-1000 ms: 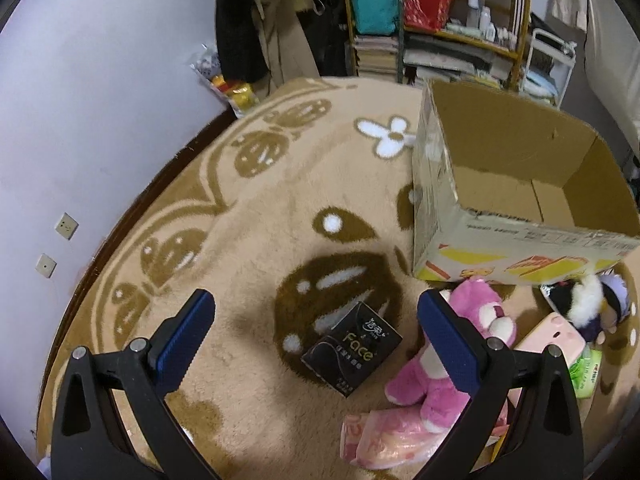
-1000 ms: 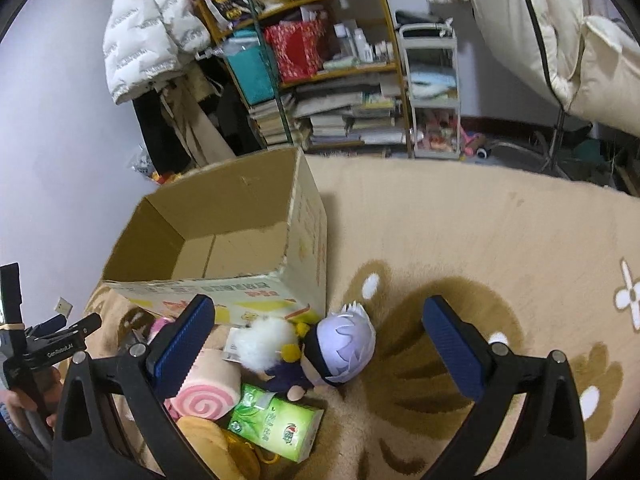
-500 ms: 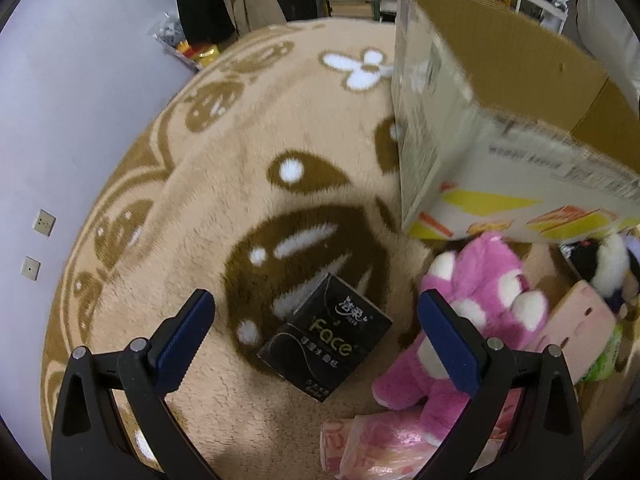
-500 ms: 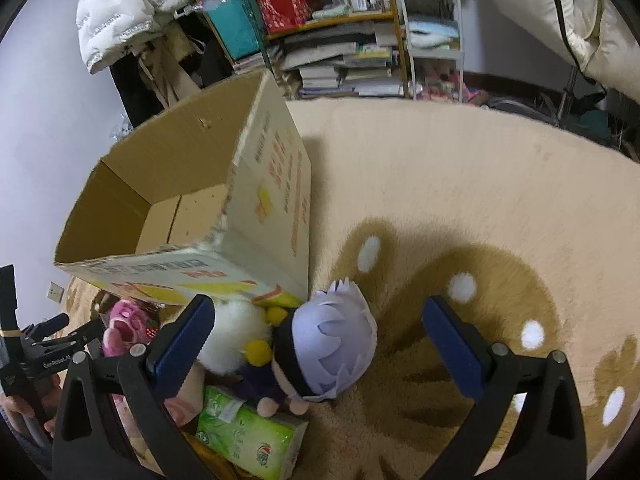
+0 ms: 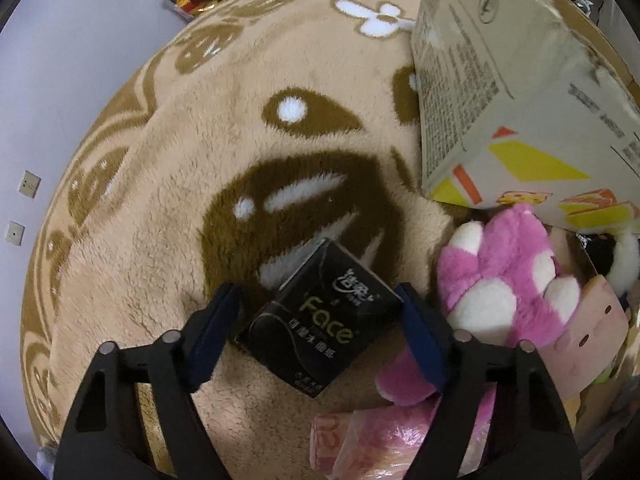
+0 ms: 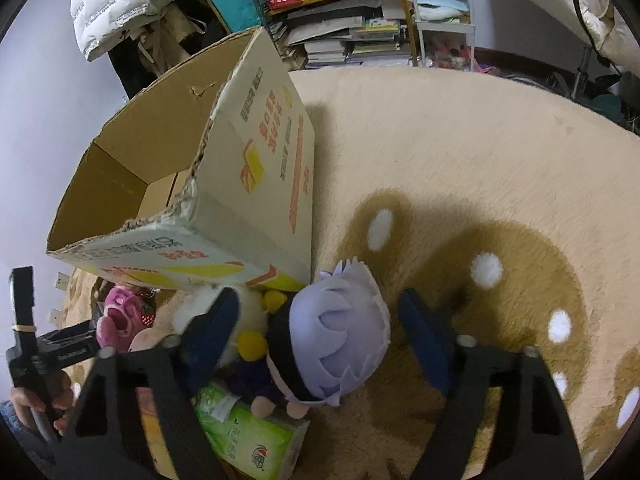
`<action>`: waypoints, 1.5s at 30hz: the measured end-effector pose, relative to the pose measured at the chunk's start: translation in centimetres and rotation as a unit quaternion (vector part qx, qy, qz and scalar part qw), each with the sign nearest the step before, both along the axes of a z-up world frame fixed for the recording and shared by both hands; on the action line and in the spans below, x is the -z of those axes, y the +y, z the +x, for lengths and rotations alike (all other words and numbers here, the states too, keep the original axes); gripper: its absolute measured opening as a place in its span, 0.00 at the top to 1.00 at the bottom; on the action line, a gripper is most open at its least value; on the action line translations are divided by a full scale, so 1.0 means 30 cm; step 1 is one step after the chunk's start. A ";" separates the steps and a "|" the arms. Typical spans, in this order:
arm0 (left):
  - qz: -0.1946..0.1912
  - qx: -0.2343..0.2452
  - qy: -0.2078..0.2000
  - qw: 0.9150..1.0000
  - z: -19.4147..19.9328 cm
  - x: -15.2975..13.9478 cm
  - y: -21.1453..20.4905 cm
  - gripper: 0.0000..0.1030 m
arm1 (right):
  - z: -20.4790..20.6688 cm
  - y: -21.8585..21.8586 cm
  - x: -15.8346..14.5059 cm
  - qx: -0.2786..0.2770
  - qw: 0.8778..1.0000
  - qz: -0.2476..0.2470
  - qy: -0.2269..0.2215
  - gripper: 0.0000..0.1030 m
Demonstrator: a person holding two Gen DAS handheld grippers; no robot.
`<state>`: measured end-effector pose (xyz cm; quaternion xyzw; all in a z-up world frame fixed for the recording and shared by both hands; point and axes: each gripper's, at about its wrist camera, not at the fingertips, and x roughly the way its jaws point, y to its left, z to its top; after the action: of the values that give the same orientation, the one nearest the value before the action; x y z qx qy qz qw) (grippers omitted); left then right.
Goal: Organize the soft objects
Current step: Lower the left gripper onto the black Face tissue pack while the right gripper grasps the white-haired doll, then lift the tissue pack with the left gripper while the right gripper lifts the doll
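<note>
My left gripper [image 5: 320, 320] is open, its blue pads on either side of a black "Face" tissue pack [image 5: 320, 320] that lies on the beige rug; whether they touch it I cannot tell. A pink plush bear [image 5: 500, 280] lies just right of it. My right gripper [image 6: 320, 332] is open around the pale-lilac head of a plush doll [image 6: 336, 336]. A green tissue pack [image 6: 252, 440] lies under the doll. An open cardboard box [image 6: 248, 184] stands behind the toys; it also shows in the left wrist view [image 5: 500, 92].
A pink wrapped pack [image 5: 372, 440] lies below the black pack. A pink block-shaped plush [image 5: 588, 332] sits at the right. A white fluffy toy [image 6: 252, 312] lies by the doll. Cluttered shelves [image 6: 352, 12] stand behind the rug. The left gripper's handle [image 6: 36, 348] shows at far left.
Both grippers have moved down and forward. The left now straddles the black tissue pack; the right now straddles the doll's head. Both jaws have narrowed somewhat.
</note>
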<state>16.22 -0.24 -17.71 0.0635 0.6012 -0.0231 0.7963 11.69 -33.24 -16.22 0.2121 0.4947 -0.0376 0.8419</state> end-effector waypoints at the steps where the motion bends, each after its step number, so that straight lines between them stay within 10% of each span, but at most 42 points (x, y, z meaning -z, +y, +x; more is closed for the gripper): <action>1: -0.001 0.000 -0.001 1.000 -0.002 -0.003 -0.001 0.34 | -0.001 -0.002 -0.001 0.000 1.000 0.002 0.000 0.23; 8: -0.007 -0.014 -0.008 1.000 -0.011 -0.016 0.023 0.45 | -0.017 0.001 -0.007 0.001 1.000 -0.007 0.000 0.45; 20: -0.023 -0.027 -0.064 0.997 -0.056 -0.116 0.043 0.45 | -0.035 -0.004 0.012 0.005 1.000 0.005 0.010 0.48; 32: -0.044 -0.016 -0.193 0.980 -0.195 -0.359 0.043 0.56 | -0.154 0.039 -0.228 0.006 0.994 -0.067 -0.091 0.48; 35: -0.062 0.001 -0.176 0.982 -0.199 -0.362 0.035 0.73 | -0.193 0.055 -0.290 0.006 0.990 -0.070 -0.123 0.48; 42: -0.058 -0.019 -0.136 0.989 -0.154 -0.298 0.049 0.68 | -0.229 0.097 -0.350 -0.010 0.985 -0.076 -0.155 0.48; 45: -0.063 -0.043 -0.111 0.991 -0.121 -0.248 0.063 0.46 | -0.238 0.116 -0.350 -0.020 0.984 -0.079 -0.158 0.48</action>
<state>12.59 1.63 -10.25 -0.0107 0.5087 -0.0199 0.8607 4.57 -29.77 -5.73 0.1383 0.3549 -0.0258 0.9243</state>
